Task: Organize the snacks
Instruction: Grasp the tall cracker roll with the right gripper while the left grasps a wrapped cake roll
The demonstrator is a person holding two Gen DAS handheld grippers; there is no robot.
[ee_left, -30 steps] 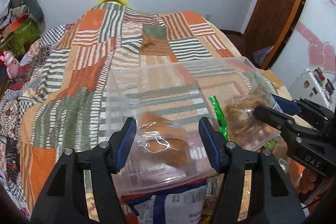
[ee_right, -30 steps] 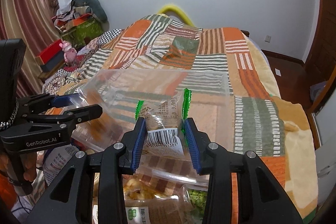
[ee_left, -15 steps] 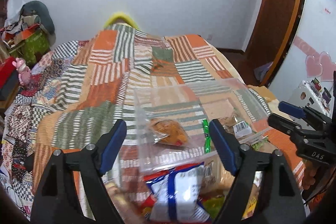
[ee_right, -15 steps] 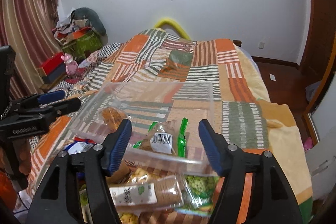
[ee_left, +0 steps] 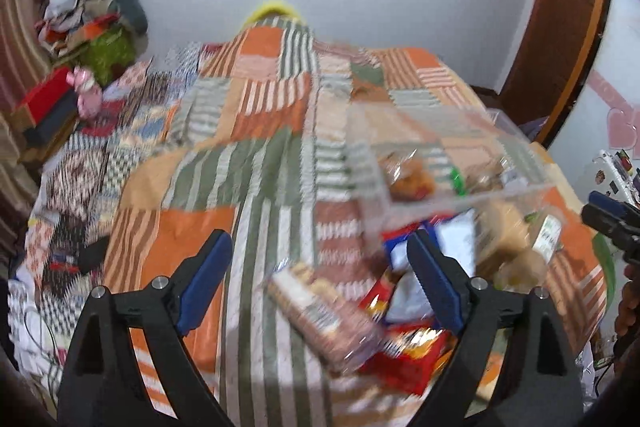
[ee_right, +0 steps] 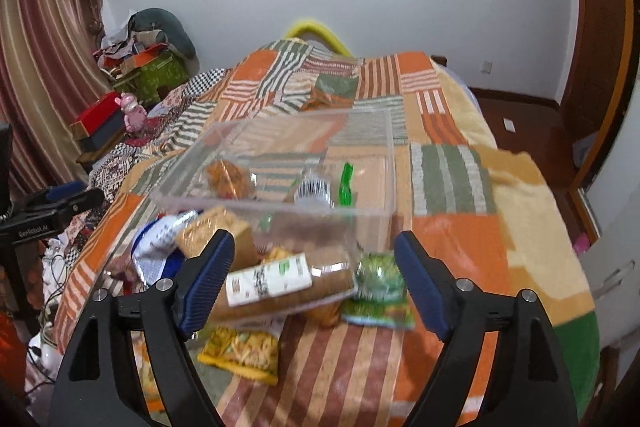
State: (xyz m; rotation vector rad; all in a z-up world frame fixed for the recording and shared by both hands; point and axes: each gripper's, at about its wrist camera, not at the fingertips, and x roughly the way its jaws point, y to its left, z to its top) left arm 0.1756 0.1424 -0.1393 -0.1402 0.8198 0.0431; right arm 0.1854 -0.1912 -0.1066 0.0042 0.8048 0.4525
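A clear plastic bin (ee_right: 384, 163) sits on the patchwork bed and holds an orange snack bag (ee_right: 226, 177) and a green-edged packet (ee_right: 320, 189). It also shows in the left wrist view (ee_left: 516, 143). My right gripper (ee_right: 314, 277) is open and empty, above a cracker pack with a white label (ee_right: 280, 285) and a green pea bag (ee_right: 378, 285). A yellow snack bag (ee_right: 242, 351) lies nearer. My left gripper (ee_left: 320, 283) is open and empty, left of the pile, above a long brown biscuit pack (ee_left: 324, 315). A blue-white bag (ee_left: 452, 239) lies by the bin.
The bed's patchwork quilt (ee_right: 452, 171) stretches to the far wall. Clutter and boxes (ee_right: 100, 123) stand at the left of the bed. A wooden door (ee_right: 596, 47) is at the right. The other gripper shows at each view's edge (ee_right: 52, 207).
The right gripper let go of the green-edged packet into the bin and opened. Both grippers drew back toward the loose snack pile. The left view swung left.
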